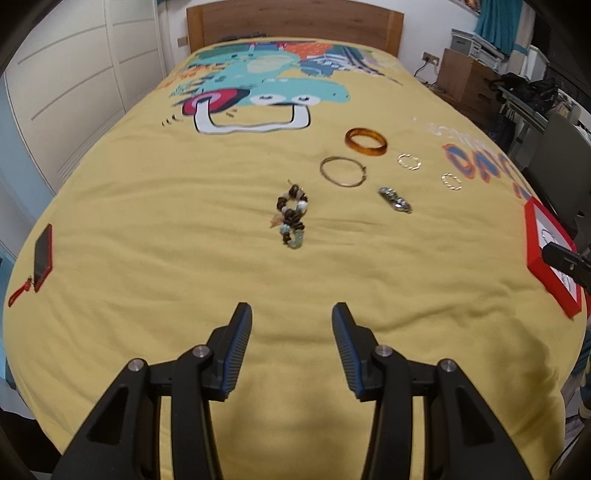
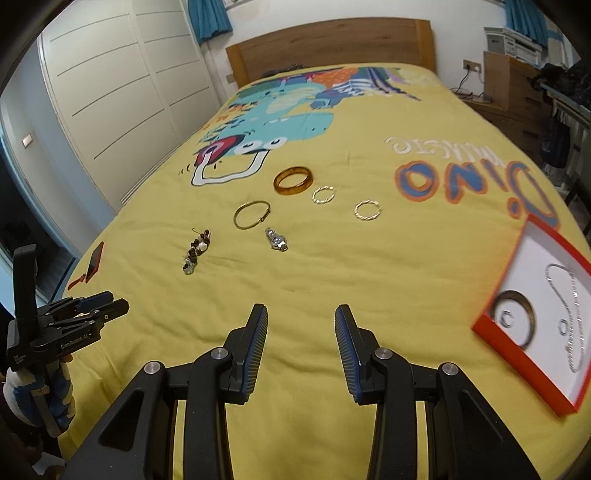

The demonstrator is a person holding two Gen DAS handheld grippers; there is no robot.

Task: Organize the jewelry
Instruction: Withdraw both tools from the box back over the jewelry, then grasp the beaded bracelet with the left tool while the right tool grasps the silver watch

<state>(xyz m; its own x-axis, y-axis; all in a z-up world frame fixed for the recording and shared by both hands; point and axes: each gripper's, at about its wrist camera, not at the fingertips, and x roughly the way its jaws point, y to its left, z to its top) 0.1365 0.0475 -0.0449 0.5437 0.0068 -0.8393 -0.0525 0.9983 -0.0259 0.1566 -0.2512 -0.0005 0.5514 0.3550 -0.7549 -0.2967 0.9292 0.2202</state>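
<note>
yellow bedspread (image 2: 332, 277), wooden headboard (image 2: 332, 44), white wardrobe (image 2: 110, 85)

Both wrist views look from the bed's foot toward the headboard (image 1: 294, 26); each sees jewelry ahead of its jaws; the beaded bracelet (image 1: 291, 216) is shared.

Soft, even indoor light, likely from overhead, leaves only a faint shadow on the yellow bedspread (image 1: 155, 229), while fisheye bending, dark corner vignetting and slight motion blur smear the red tray (image 2: 496, 280)
</note>
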